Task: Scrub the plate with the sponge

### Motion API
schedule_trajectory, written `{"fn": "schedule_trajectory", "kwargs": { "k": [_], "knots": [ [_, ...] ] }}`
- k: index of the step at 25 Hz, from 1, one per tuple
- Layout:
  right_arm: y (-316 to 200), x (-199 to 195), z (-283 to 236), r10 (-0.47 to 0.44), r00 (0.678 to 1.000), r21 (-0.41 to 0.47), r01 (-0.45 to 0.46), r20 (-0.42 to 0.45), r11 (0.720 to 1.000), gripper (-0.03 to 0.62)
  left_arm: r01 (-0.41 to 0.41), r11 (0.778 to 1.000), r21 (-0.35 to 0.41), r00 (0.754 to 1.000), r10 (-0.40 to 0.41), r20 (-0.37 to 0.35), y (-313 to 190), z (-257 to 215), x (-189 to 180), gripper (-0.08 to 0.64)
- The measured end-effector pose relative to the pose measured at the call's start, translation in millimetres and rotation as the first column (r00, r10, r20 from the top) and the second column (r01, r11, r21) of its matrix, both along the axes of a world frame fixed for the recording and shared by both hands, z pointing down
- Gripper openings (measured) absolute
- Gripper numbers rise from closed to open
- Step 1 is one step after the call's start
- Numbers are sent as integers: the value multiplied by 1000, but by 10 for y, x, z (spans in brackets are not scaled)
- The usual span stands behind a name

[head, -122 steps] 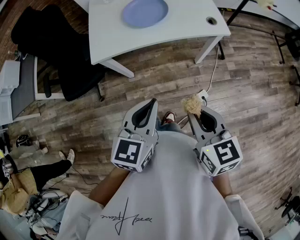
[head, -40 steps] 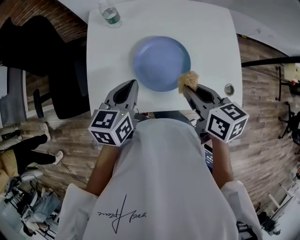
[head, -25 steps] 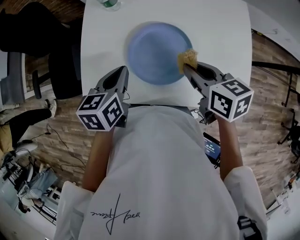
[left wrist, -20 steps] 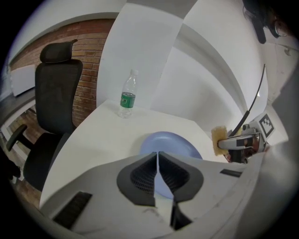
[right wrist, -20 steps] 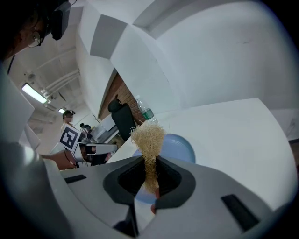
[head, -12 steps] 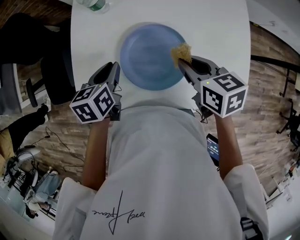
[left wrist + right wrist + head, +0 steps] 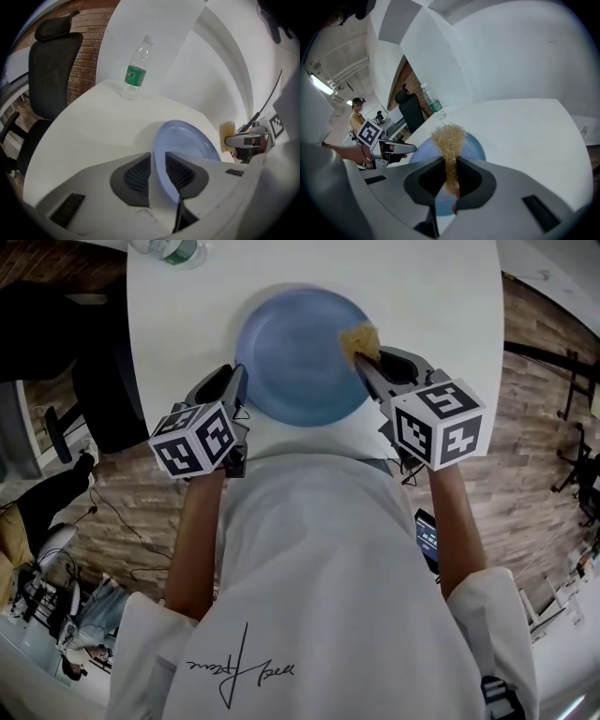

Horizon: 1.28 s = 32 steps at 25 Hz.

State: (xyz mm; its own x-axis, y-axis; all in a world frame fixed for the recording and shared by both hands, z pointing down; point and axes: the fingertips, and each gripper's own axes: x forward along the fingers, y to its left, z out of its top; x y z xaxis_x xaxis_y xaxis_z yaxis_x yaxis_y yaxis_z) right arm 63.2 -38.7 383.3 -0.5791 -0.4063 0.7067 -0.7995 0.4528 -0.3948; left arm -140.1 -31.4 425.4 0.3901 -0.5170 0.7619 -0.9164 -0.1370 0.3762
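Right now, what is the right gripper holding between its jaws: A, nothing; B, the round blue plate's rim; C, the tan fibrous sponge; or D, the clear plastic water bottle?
C: the right gripper has its jaws pinched on the tan fibrous sponge, which pokes out over the round blue plate.

Looks like an office-slash-lab workspace to me: big white worktop [image 7: 450,296], black swivel chair [image 7: 51,70] parked beside it, brick wall [image 7: 86,61] behind, wood-plank floor [image 7: 539,427], strip lights [image 7: 321,84] overhead. Cluttered gear [image 7: 42,592] sits on the floor, and another person [image 7: 357,112] is further back.
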Motion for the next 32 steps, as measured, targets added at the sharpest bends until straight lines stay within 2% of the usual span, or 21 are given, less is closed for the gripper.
{"fn": "schedule_trajectory", "kwargs": {
  "k": [6,10,14,17,21,27,32],
  "knots": [
    [-57,-49,83,-24,996,25,26,-85,999,41,23,999,-27,999,-24,-39,-13,97,-11,115],
    [-86,-89,197,-71,986,28,76,-152,997,41,-8,1000,-4,1000,8,16,-79,145,-19,115],
    [-120,-66,346,-154,939,42,175,-308,984,41,-28,1000,-1,999,28,16,-119,172,35,104],
    [-125,-59,425,-200,907,32,228,-370,973,41,-16,1000,-3,1000,16,13,-149,189,43,104],
    [-127,-60,543,-242,879,14,272,-411,962,41,14,1000,-10,1000,-14,-24,-188,193,60,101],
    [-160,-116,636,-264,866,-26,279,-425,960,41,24,1000,-5,999,-24,-35,-210,201,20,89],
    [-187,-123,683,-294,835,-26,319,-465,947,41,23,1000,-5,999,-23,-41,-200,202,52,38]
  ]
}}
